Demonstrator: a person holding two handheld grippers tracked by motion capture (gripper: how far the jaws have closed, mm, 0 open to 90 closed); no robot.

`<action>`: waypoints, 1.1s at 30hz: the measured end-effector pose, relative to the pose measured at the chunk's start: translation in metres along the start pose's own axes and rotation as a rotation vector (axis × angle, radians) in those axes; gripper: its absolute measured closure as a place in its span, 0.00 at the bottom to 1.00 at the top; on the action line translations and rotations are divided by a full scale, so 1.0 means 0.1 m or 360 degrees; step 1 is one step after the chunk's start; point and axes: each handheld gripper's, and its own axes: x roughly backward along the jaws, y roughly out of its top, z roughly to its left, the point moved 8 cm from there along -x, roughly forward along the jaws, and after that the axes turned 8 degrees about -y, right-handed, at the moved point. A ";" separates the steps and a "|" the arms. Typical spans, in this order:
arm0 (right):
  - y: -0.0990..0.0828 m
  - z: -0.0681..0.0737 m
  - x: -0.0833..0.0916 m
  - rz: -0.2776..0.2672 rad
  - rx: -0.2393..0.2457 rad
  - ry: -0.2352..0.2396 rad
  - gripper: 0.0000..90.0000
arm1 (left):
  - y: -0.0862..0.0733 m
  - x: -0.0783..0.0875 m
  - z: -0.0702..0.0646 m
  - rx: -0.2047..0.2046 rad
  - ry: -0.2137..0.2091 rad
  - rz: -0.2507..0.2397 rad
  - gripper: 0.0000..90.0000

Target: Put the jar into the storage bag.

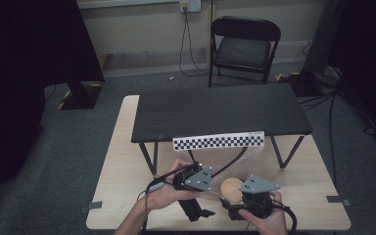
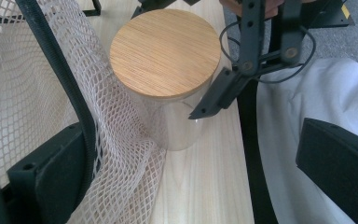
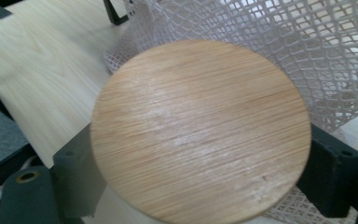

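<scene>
- The glass jar (image 2: 179, 121) with its bamboo lid (image 2: 164, 51) is standing upright on the wooden table (image 2: 205, 186), near its front edge, touching the white mesh bag (image 2: 18, 93).
- My right gripper (image 1: 239, 204) is bracketing the jar, one jaw on each side below the lid; I'm judging it clamped on the glass.
- My left gripper (image 1: 199, 211) is sitting just beside the jar, jaws apart, with the bag's black rim by one jaw.
- I'm worrying the smooth glass is going to slip, or the lid is going to snag the netting.
</scene>
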 end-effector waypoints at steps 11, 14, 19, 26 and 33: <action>0.02 -0.04 0.04 -0.0067 -0.0038 -0.0003 0.29 | 0.00 -0.02 0.01 0.0012 0.0014 -0.0002 0.00; 0.04 -0.07 0.08 -0.0091 -0.0055 -0.0012 0.29 | 0.00 -0.01 0.00 0.0005 0.0012 -0.0003 0.00; 0.09 -0.13 0.17 -0.0136 -0.0118 -0.0006 0.29 | -0.01 -0.02 0.02 0.0003 0.0025 0.0004 0.01; 0.18 -0.23 0.28 -0.0199 -0.0187 -0.0017 0.29 | -0.01 -0.03 0.02 -0.0003 0.0038 0.0007 0.01; 0.31 -0.28 0.40 -0.0263 -0.0215 -0.0011 0.29 | -0.02 -0.06 0.06 0.0004 0.0057 0.0015 0.01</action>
